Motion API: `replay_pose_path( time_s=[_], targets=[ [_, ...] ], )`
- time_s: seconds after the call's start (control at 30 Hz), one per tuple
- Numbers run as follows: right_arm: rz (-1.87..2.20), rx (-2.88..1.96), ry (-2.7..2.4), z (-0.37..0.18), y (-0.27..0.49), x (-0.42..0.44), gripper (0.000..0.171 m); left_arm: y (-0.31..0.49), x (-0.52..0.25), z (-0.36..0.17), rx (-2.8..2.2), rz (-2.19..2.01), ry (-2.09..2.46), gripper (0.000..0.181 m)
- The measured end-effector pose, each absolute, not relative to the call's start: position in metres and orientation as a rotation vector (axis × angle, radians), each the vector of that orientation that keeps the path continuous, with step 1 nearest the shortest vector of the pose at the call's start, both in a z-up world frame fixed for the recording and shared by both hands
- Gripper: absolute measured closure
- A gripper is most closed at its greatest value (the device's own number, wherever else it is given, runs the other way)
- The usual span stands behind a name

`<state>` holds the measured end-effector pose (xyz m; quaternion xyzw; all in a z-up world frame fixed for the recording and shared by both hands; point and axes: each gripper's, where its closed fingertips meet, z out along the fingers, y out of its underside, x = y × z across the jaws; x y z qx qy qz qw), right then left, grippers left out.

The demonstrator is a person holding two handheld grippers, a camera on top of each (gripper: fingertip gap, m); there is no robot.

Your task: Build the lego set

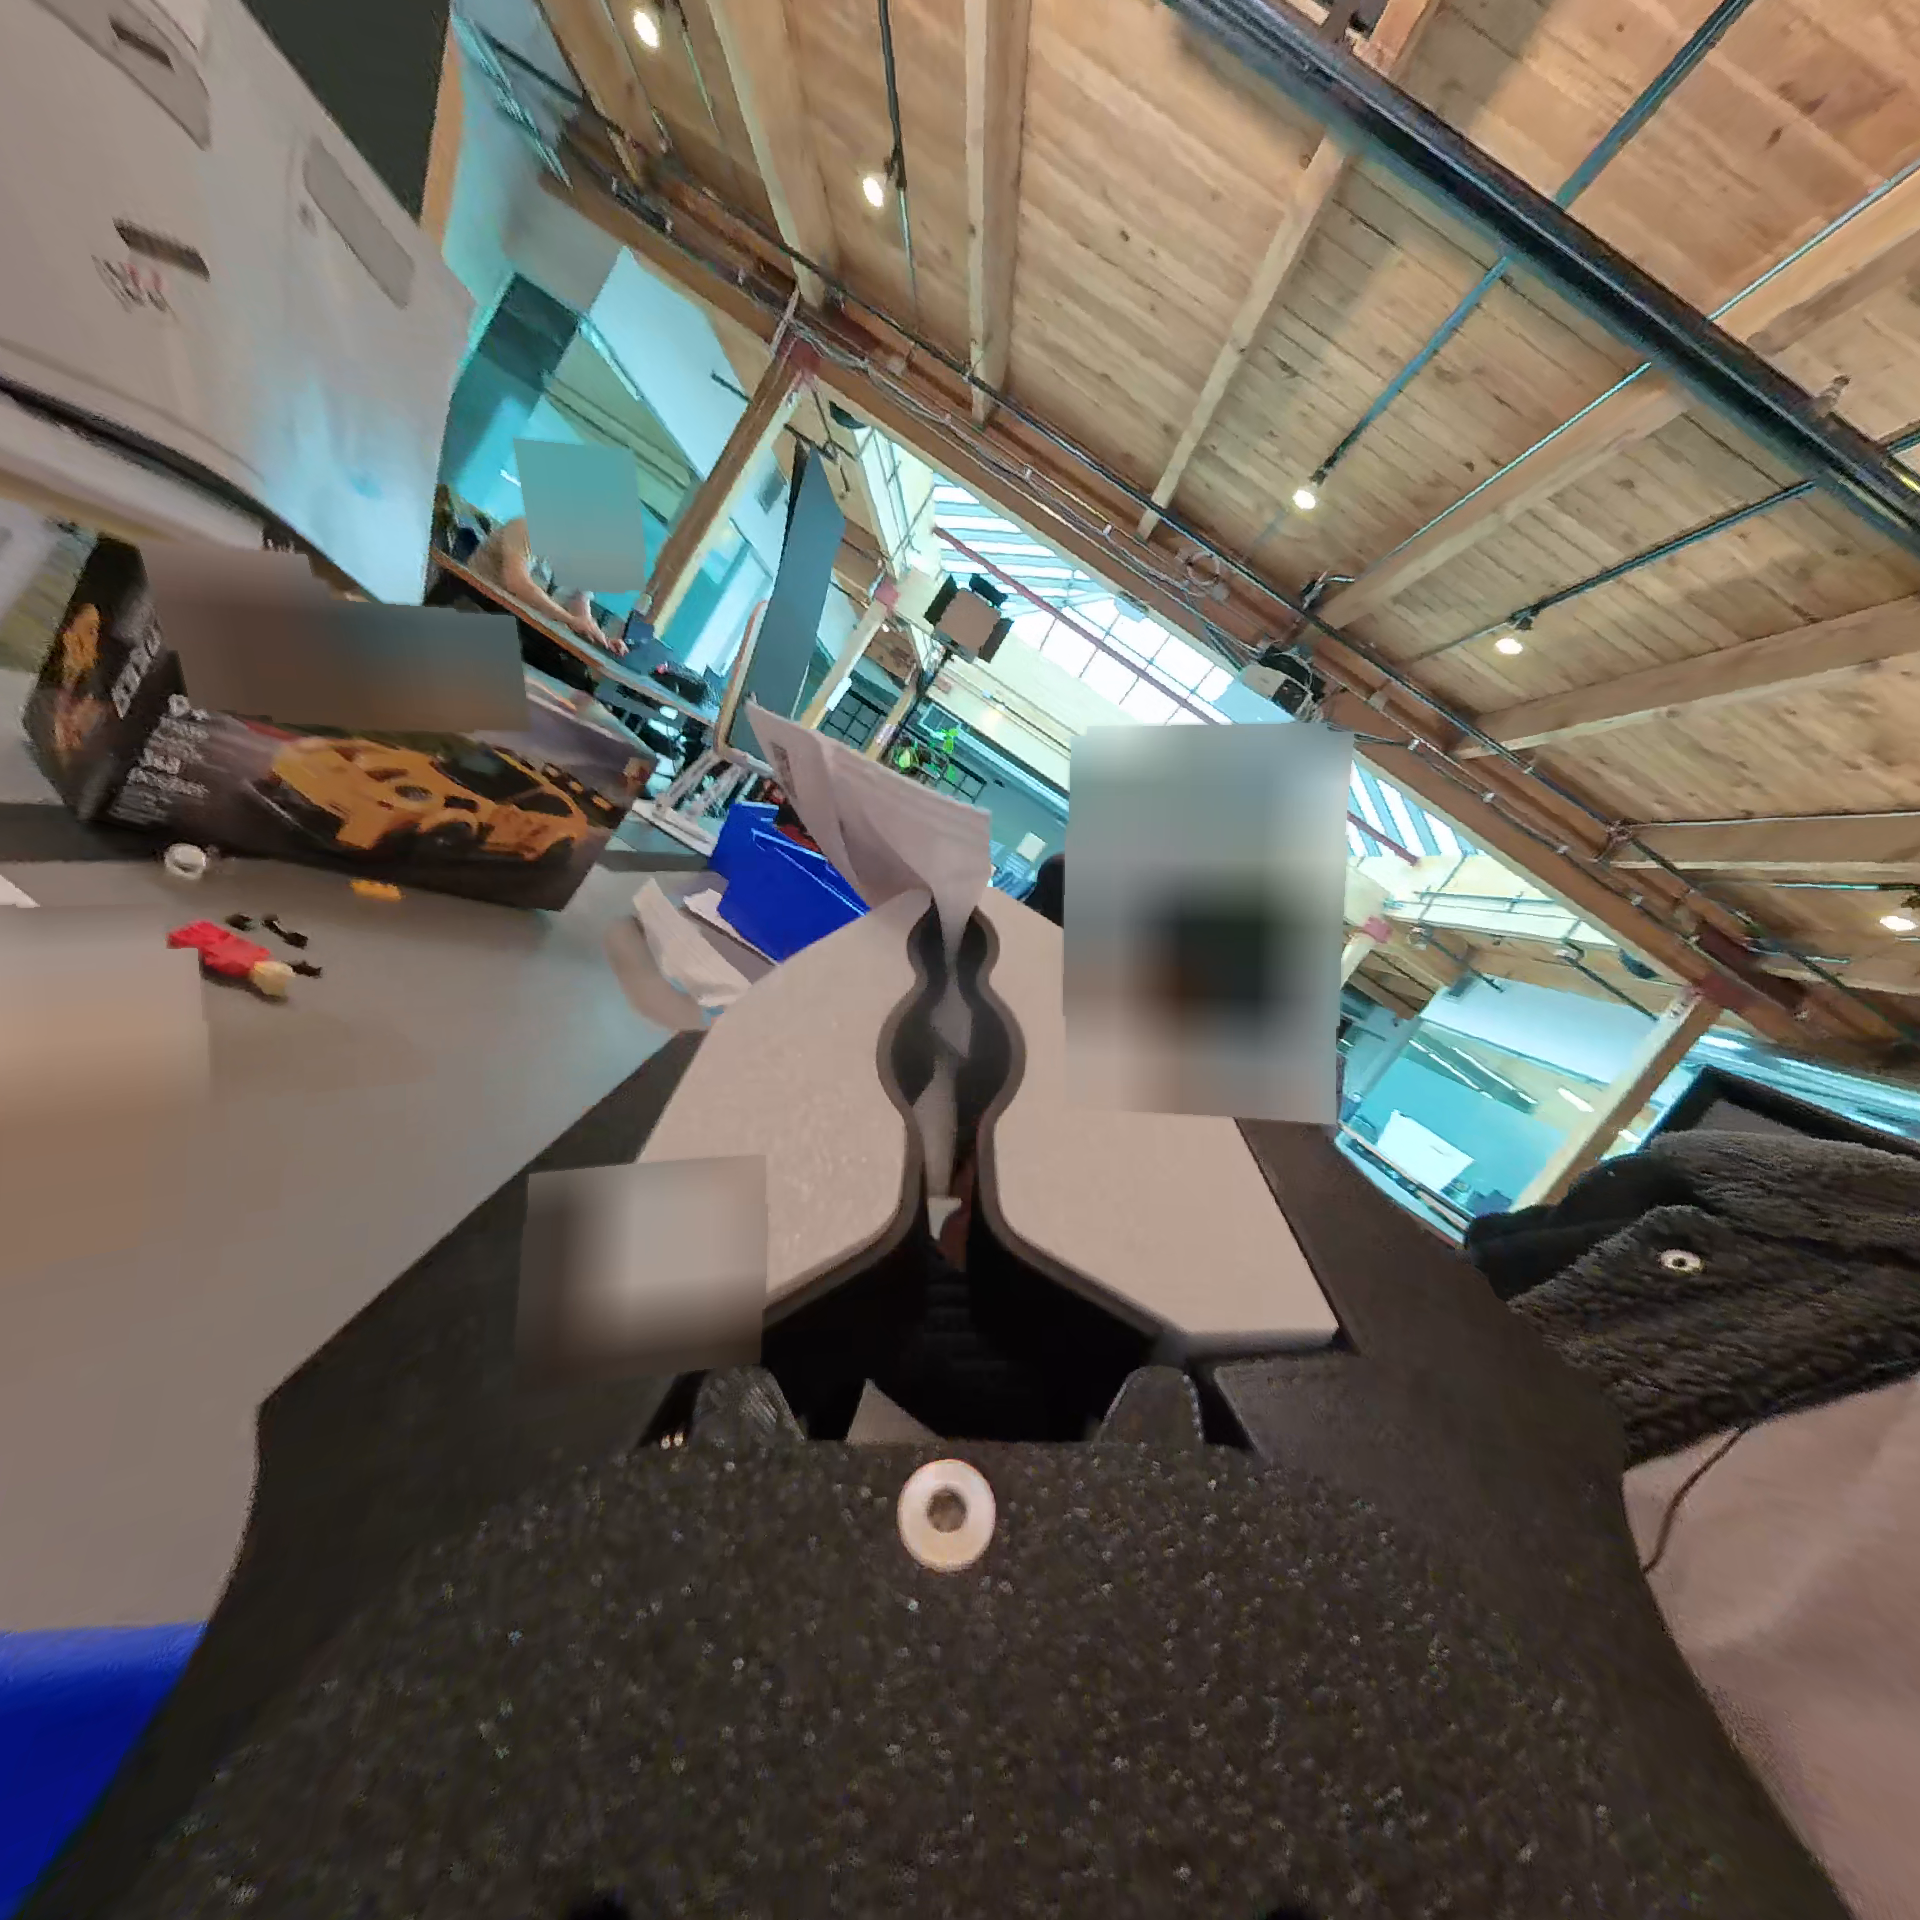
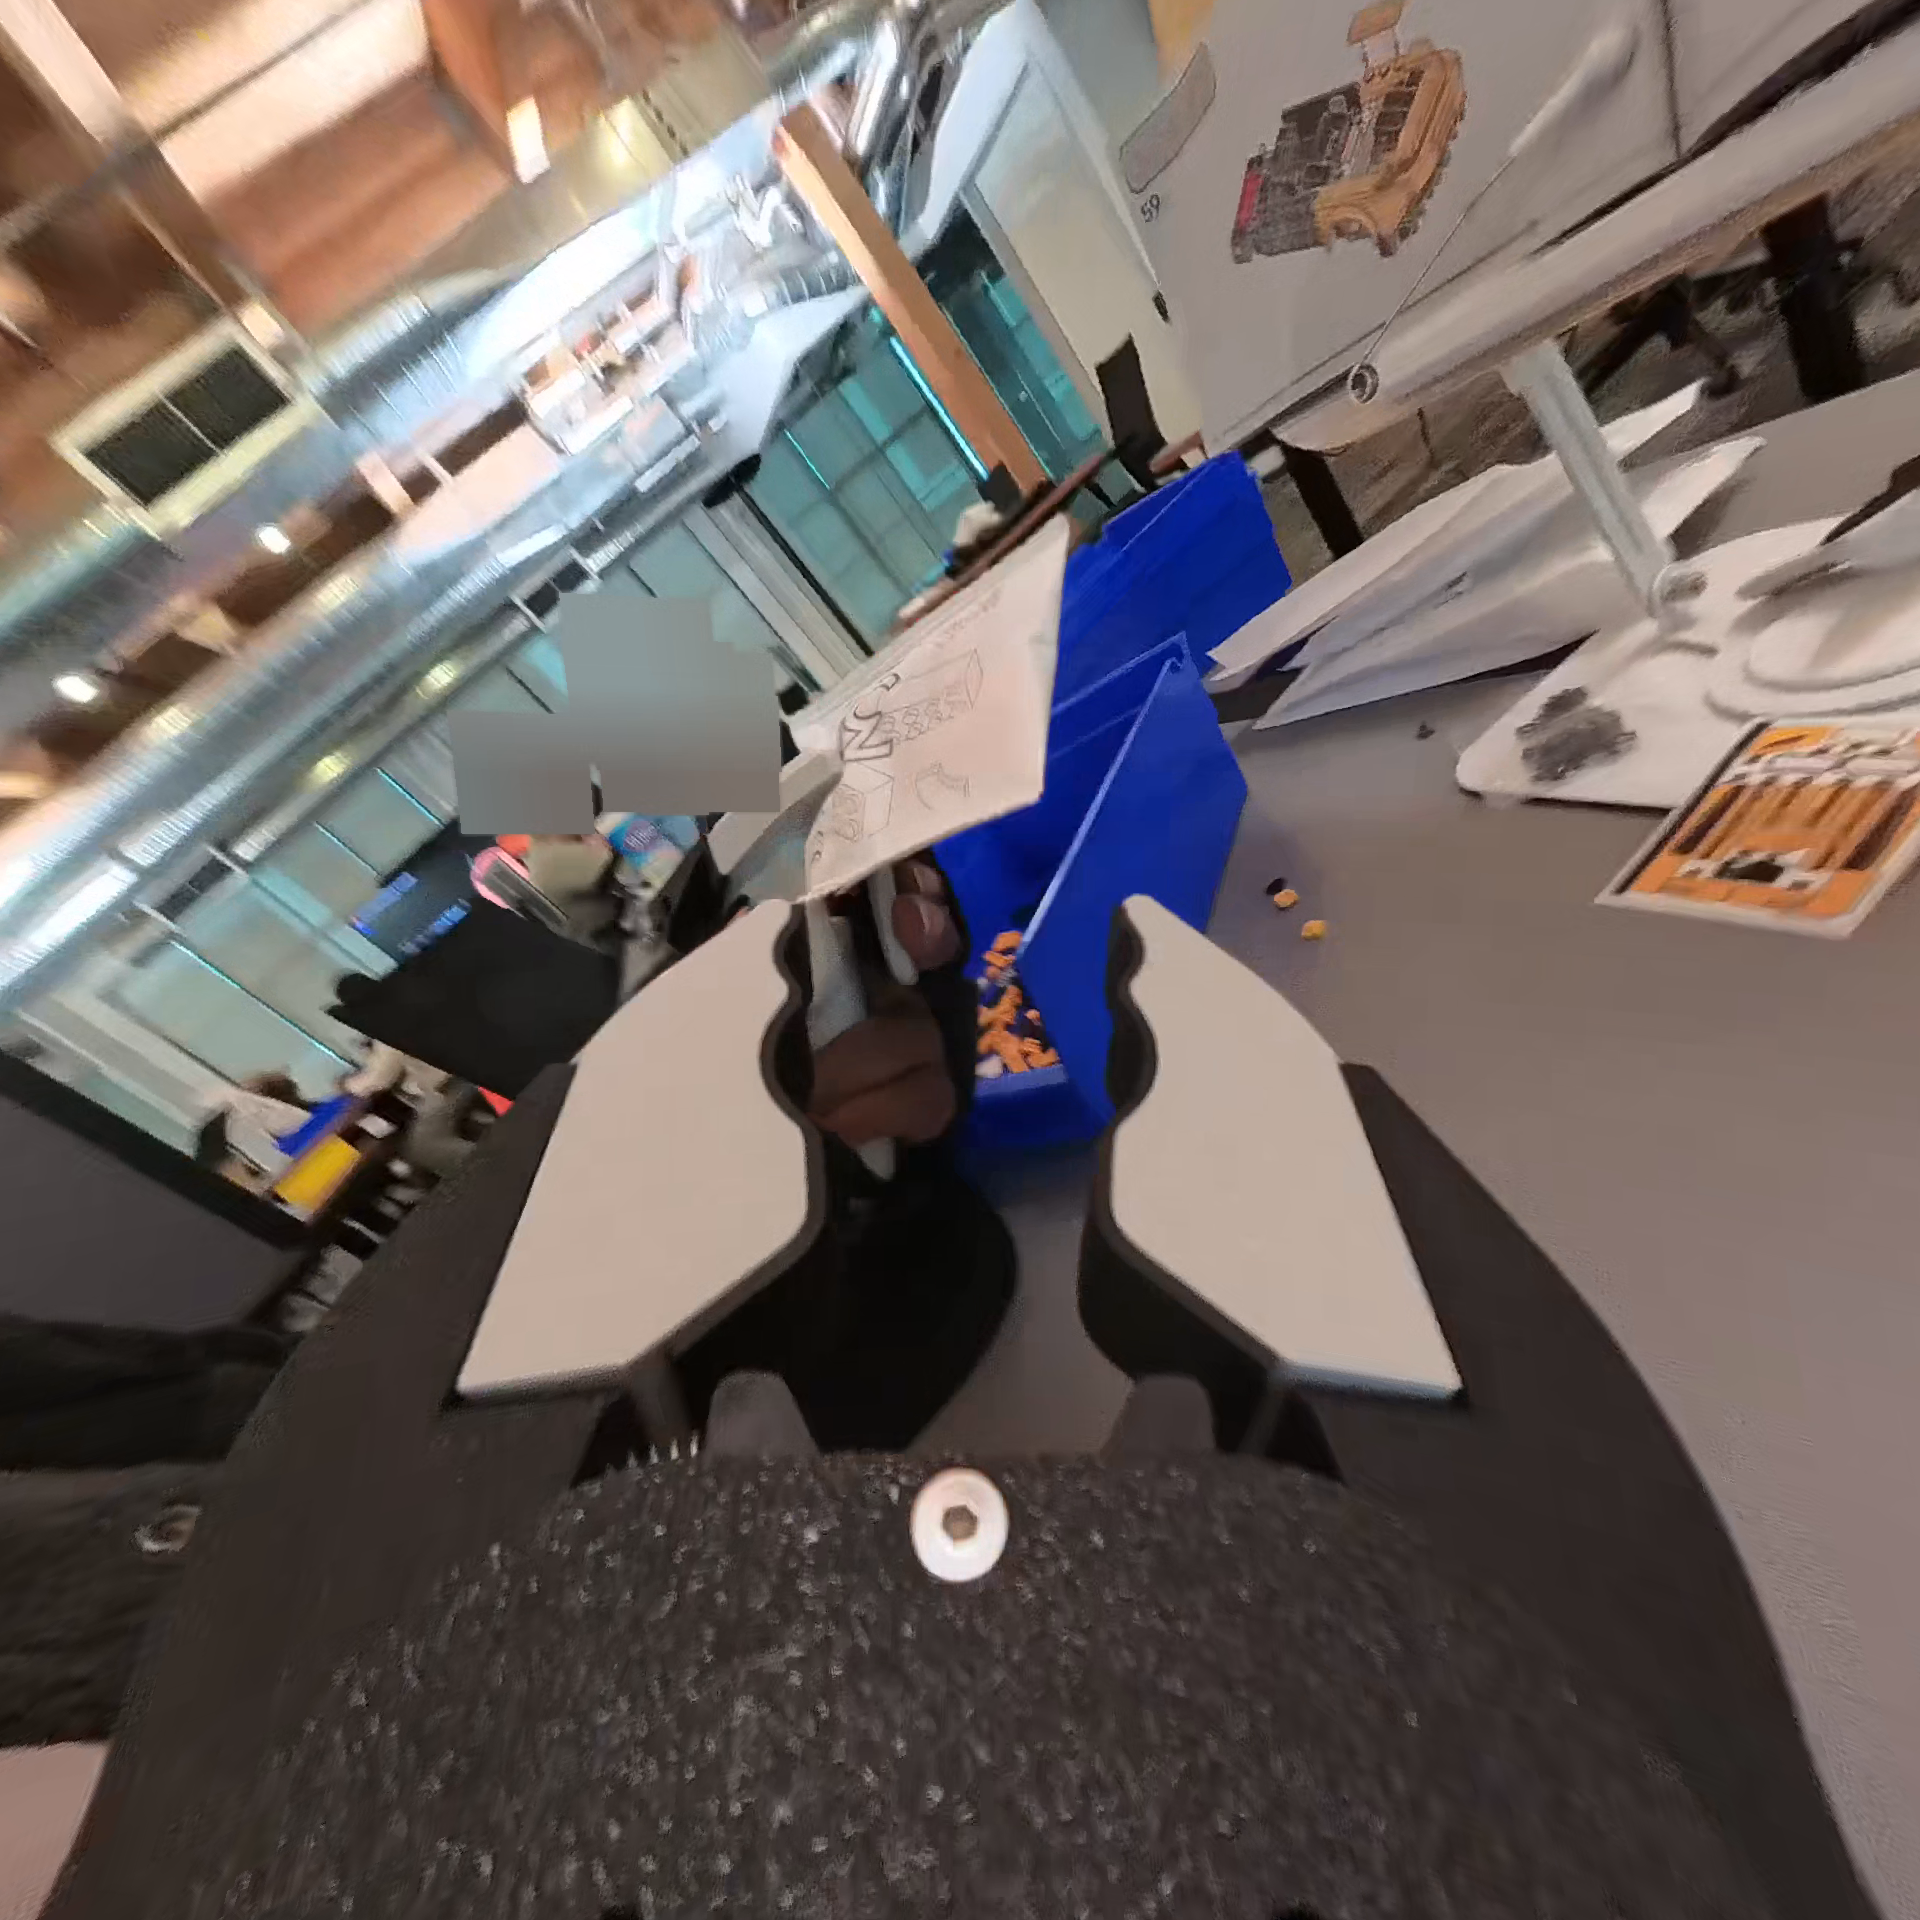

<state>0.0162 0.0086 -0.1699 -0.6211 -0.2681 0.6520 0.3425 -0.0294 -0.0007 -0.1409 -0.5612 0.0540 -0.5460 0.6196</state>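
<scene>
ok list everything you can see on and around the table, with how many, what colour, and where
Flat cardboard lego box: one, black with a yellow car picture, far left of the grey table.
Small red lego figure: one, lying on the table before the box.
Open plastic bins: at least two, blue, table middle; the near one holds orange pieces.
Loose orange pieces: two, on the table right of the bins.
Sticker sheet: one, orange and black, right side.
Thin printed paper bag: one, white, clamped in the left gripper.
Left gripper: shut on the bag.
Right gripper: open, facing the bag.
</scene>
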Motion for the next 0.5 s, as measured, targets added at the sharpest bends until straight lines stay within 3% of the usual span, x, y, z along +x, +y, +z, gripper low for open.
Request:
replay_pose_path(
  time_s=[0.17,0.33,0.4,0.5],
  targets=[
    [1.869,-1.595,-0.586,-0.162,-0.008,0.0,0.132,-0.005,-0.018,-0.142,-1.274,-1.198,0.166,0.179],
    [1.978,-1.582,-0.546,-0.157,0.001,-0.001,0.169,-0.007,-0.01,-0.148,-1.305,-1.113,0.245,0.179],
    [1.933,-1.578,-0.697,-0.158,0.001,0.003,0.169,-0.008,-0.006,-0.152,-1.348,-1.116,0.295,0.176],
    [1.788,-1.607,-1.101,-0.163,0.002,0.018,0.169,-0.008,-0.007,-0.158,-1.435,-1.057,0.399,0.154]
  ],
)
